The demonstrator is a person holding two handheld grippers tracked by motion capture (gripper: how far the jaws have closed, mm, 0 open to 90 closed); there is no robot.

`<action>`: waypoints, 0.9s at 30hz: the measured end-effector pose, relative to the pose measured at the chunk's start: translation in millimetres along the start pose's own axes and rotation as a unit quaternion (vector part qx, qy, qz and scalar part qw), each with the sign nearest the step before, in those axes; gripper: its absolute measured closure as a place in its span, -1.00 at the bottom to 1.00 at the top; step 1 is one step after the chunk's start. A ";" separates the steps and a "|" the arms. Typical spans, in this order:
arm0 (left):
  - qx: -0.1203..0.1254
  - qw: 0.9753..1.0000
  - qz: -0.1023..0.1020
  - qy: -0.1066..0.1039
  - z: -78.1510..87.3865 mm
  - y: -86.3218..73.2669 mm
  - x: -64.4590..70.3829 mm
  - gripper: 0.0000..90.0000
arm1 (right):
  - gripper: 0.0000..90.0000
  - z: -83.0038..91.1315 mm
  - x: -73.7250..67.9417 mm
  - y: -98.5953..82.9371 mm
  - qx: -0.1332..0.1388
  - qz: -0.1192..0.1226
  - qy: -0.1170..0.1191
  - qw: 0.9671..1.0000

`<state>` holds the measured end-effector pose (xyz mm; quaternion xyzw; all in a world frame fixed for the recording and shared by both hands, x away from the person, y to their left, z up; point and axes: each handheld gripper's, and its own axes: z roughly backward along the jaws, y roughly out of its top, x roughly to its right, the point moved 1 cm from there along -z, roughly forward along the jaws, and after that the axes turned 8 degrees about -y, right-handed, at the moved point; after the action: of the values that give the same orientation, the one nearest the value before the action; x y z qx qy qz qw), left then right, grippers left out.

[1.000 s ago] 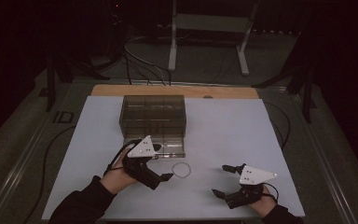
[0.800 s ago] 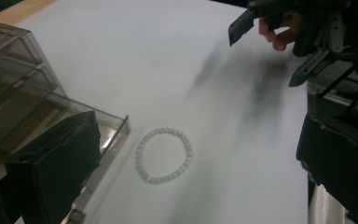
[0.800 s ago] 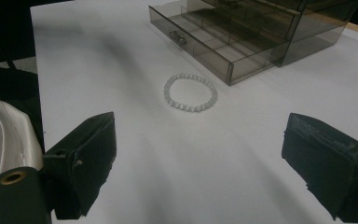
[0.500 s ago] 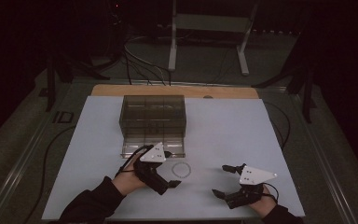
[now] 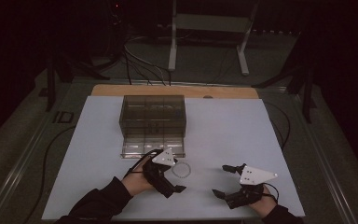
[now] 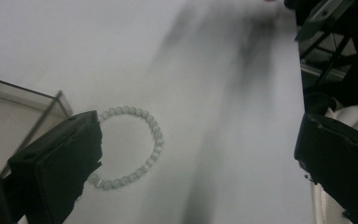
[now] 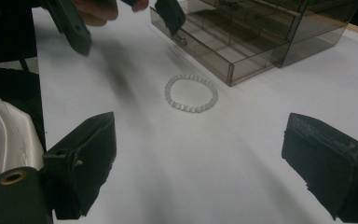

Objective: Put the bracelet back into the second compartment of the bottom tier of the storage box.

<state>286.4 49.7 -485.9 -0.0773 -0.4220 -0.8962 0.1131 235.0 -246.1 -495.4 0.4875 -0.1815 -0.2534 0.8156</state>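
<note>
Our left gripper [image 5: 170,179] slides in from drawer side, now just beside bead bracelet [image 5: 182,170], jaws wide apart, nothing held. Bracelet lies flat on white table [image 5: 242,135] near open drawer [image 5: 135,149] of smoky organizer box [image 5: 153,116]. Looks like pickup coming. Right gripper [image 5: 223,181] parked, jaws apart too.

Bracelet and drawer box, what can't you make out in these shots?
- Bracelet: left gripper view, its near-left beads hidden behind the left jaw.
- Bracelet clasp or knot: beads too small, high view too dim.
- Drawer box: right gripper view, top cut off by the frame edge.
- Drawer contents: tinted walls, unclear.
</note>
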 end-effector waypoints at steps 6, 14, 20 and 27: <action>-0.025 0.999 -0.023 -0.003 -11.2 -2.3 -2.4 -0.96 | -0.78 -0.2 -0.4 0.1 -0.001 0.000 0.001 1.000; -0.044 0.998 -0.035 0.016 -21.2 -2.7 -8.2 -0.64 | -0.78 -0.2 -0.5 0.1 -0.001 0.000 0.002 1.000; -0.060 0.997 -0.041 0.028 -26.7 -5.7 -13.8 -0.29 | -0.78 0.1 -0.2 0.1 0.000 -0.001 0.003 1.000; -0.080 0.995 -0.044 0.036 -35.1 -6.4 -16.4 0.03 | -0.78 0.1 -0.2 0.2 0.000 -0.001 0.003 1.000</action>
<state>298.9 28.7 -516.6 -0.0347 -0.3471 -0.9336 0.0819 234.8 -245.9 -495.2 0.4886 -0.1792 -0.2528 0.8157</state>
